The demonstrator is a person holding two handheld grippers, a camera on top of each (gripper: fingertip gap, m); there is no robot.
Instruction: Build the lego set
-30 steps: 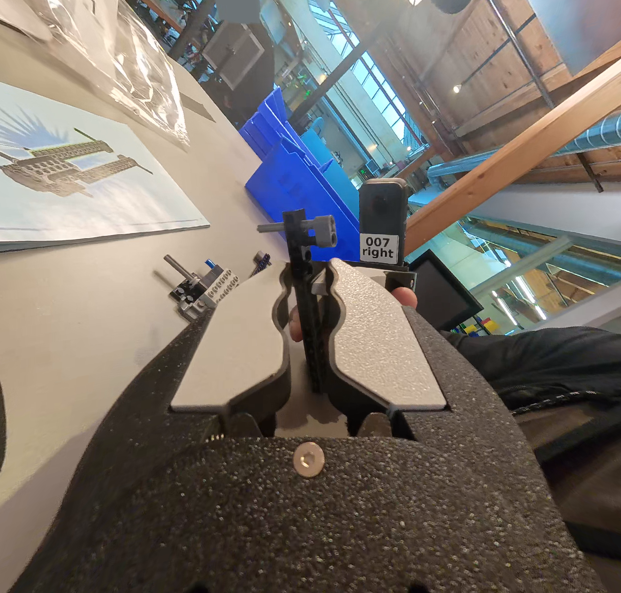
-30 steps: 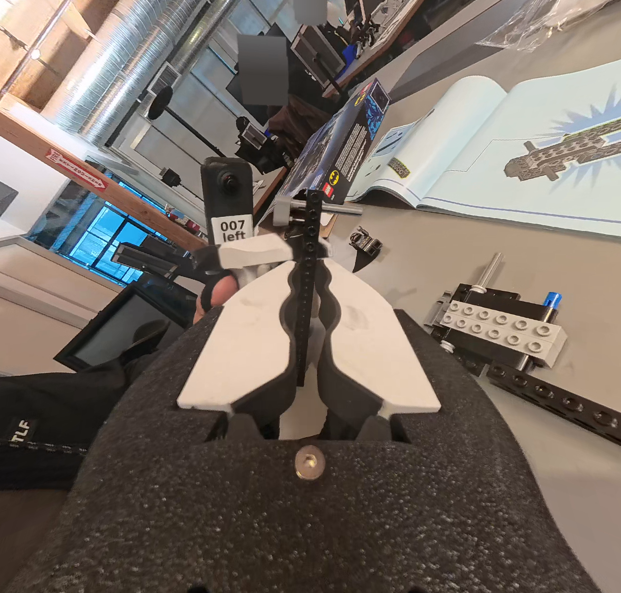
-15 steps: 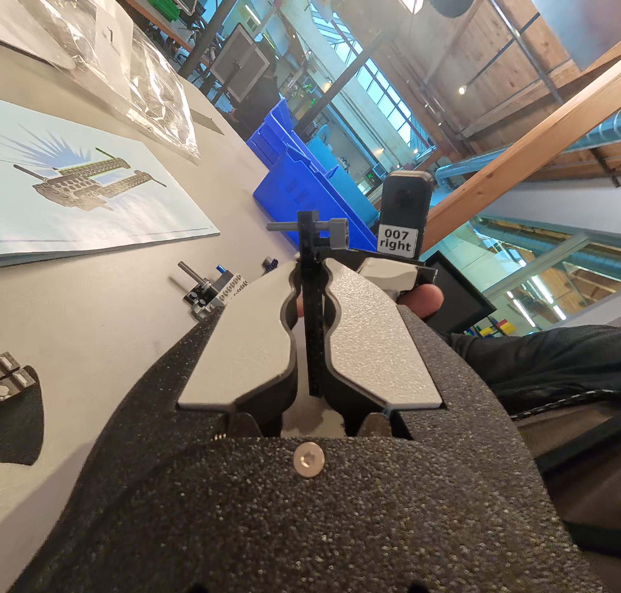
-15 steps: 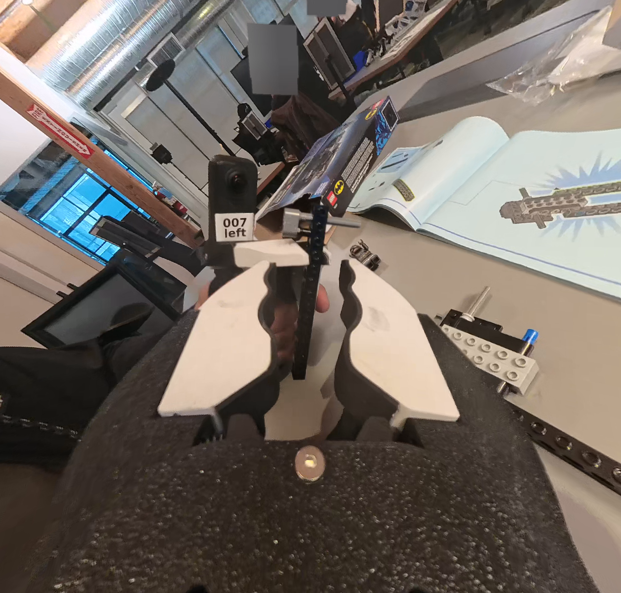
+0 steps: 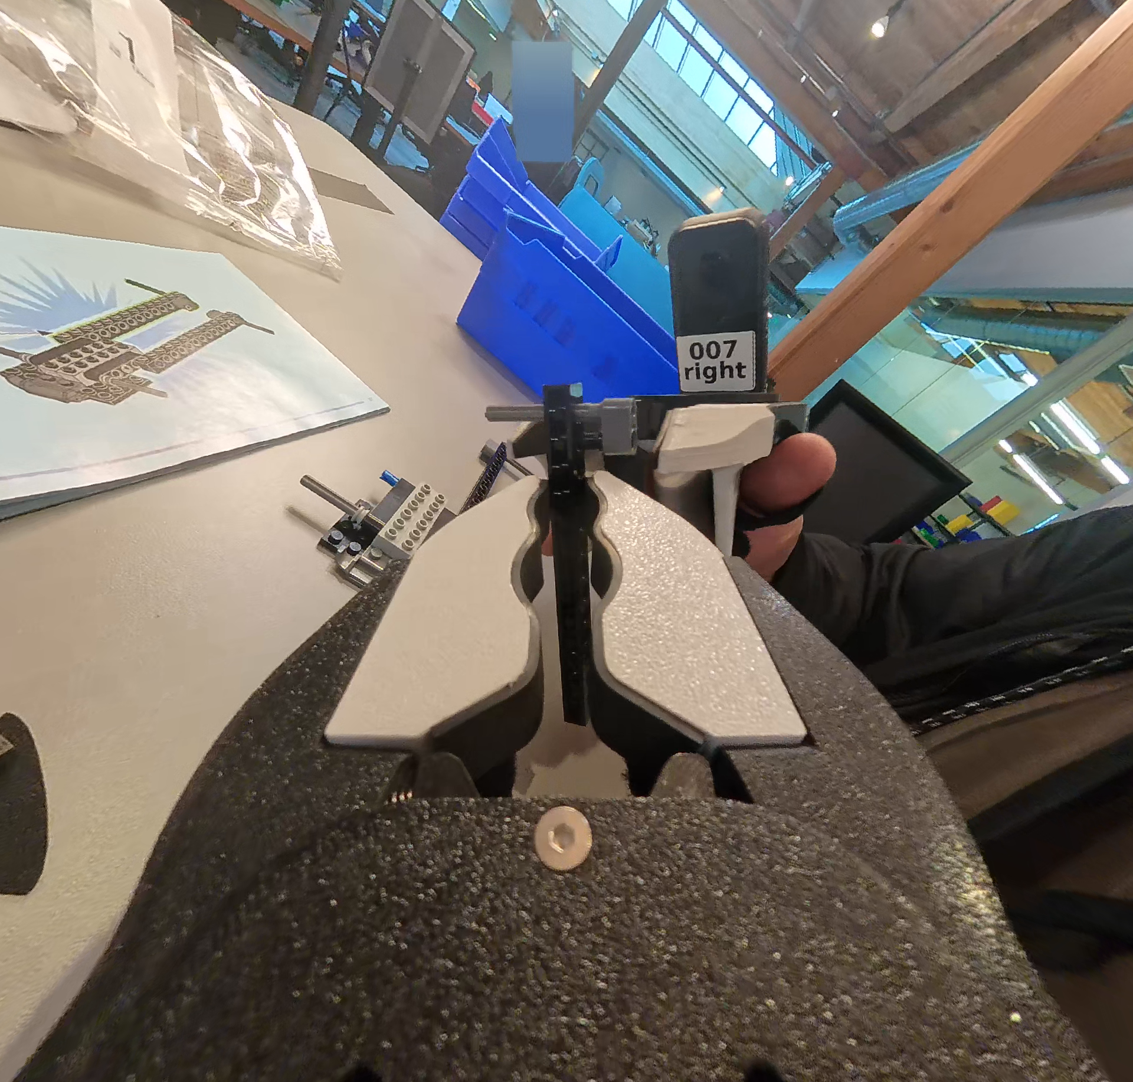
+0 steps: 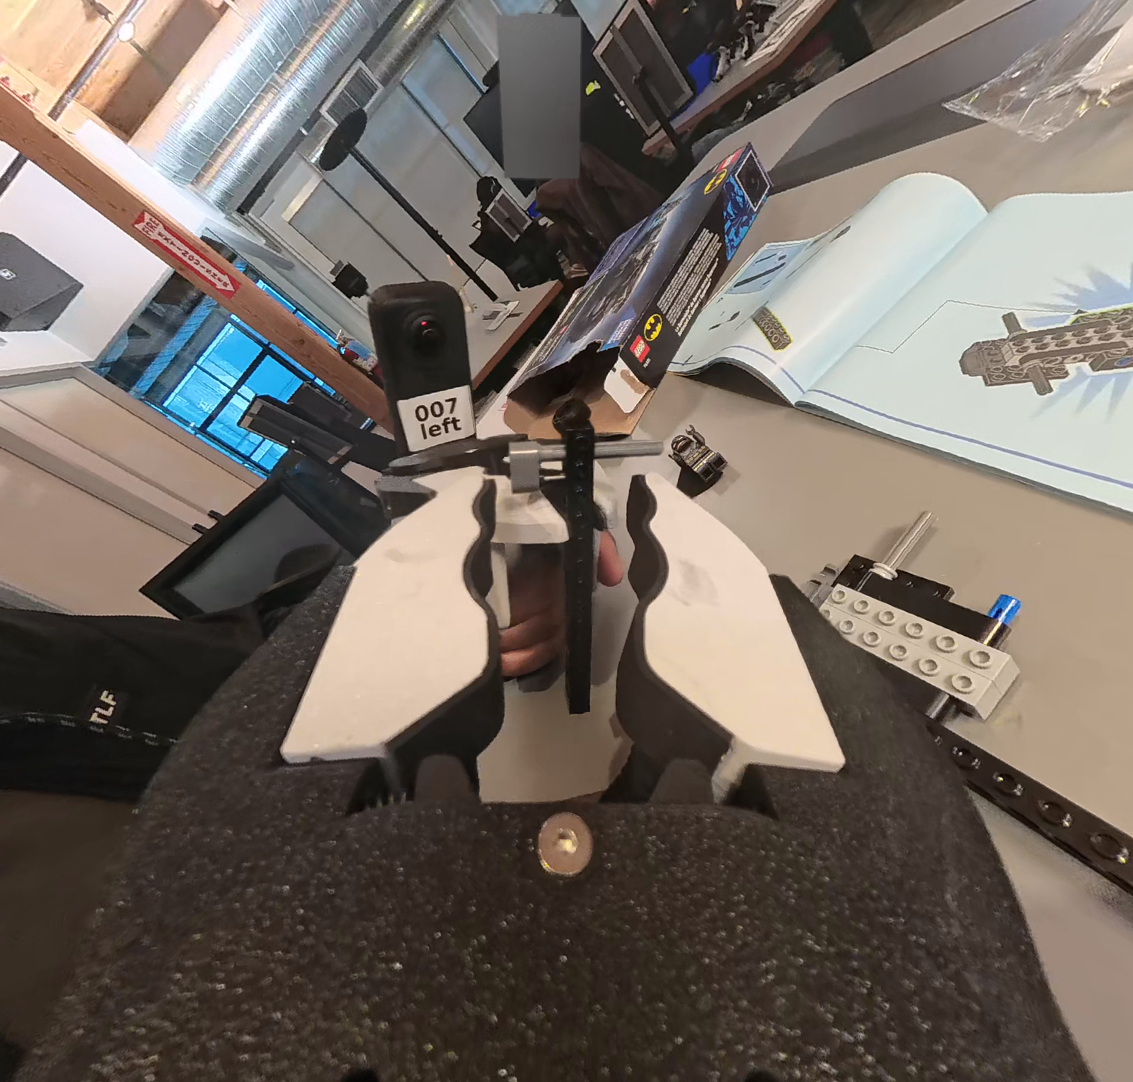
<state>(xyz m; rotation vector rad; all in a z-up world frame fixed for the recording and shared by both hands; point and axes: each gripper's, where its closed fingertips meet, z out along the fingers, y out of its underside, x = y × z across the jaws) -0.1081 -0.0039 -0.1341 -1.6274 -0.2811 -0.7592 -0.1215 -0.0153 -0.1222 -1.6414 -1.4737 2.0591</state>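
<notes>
The left gripper [image 5: 567, 488] is clenched on a black perforated beam [image 5: 570, 592] at frame centre, both pads pressing its sides. A grey axle with connector [image 5: 616, 424] crosses the beam's upper end. The right gripper [image 6: 561, 488] stands released, its fingers [image 6: 693, 599] clear of the beam on either side. A partly built grey-and-black brick assembly [image 6: 907, 635] lies on the tabletop [image 6: 827, 500] at right, below the open instruction booklet [image 6: 919, 316].
</notes>
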